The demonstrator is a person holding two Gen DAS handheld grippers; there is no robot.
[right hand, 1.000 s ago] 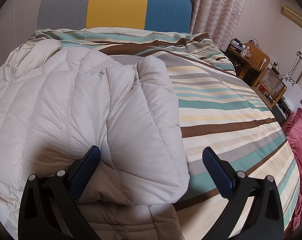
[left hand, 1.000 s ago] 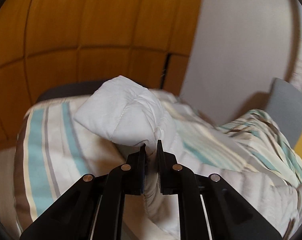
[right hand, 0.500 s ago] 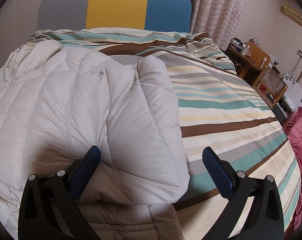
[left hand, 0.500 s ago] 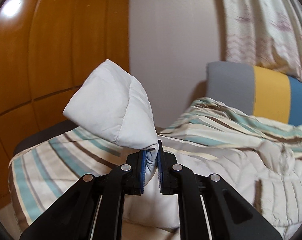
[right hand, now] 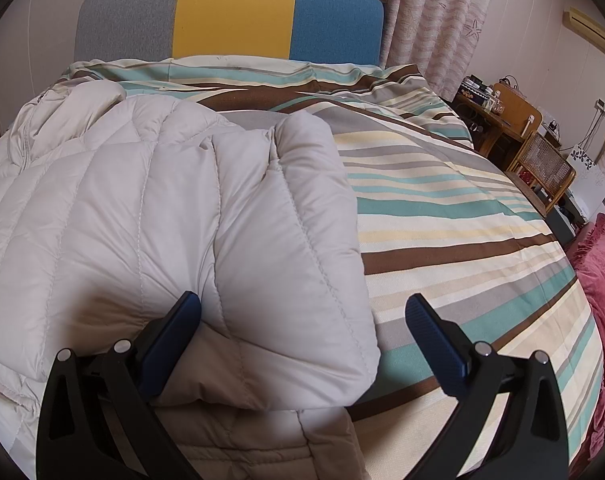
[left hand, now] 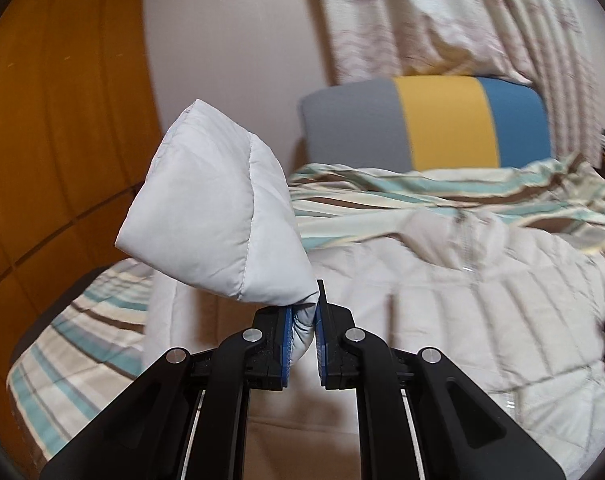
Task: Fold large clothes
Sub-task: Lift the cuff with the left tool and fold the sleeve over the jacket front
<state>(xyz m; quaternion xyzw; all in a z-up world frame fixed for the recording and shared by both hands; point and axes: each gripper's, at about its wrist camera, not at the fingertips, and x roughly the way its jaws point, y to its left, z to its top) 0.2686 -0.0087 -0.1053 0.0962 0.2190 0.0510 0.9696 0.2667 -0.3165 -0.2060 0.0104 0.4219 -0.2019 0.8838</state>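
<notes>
A: Start at the left gripper [left hand: 302,320]. How do its jaws stand?

B: Pressed together on a pinch of the quilted jacket [left hand: 482,312]. The blue pads squeeze a bunched end of its sleeve [left hand: 218,224], which balloons up and to the left of the fingers, lifted clear of the bed.

A: And the pose?

B: Tilted a little below level, pointing across the bed toward the headboard [left hand: 426,124], which stands beyond the jaws, banded grey, yellow and blue. The jacket's body lies flat to the right of the jaws, its zip running up the middle. The striped bedspread [left hand: 82,344] shows to the lower left, and a wooden wall panel [left hand: 62,120] rises beyond that.

A: Now the right gripper [right hand: 302,316].

B: Jaws wide apart, clamped on nothing. It points steeply down at the bed. The left finger [right hand: 174,328] touches the puffy cloth; the right finger hangs over the bare striped cover. A folded-over sleeve [right hand: 286,240] lies between them and runs away ahead of the jaws.

A: Further out?

B: The jacket spreads to the left of the jaws. Far right, a wooden desk [right hand: 502,120] and a red cushion [right hand: 598,280] beside the bed. Curtains [right hand: 434,20] hang behind.
</notes>
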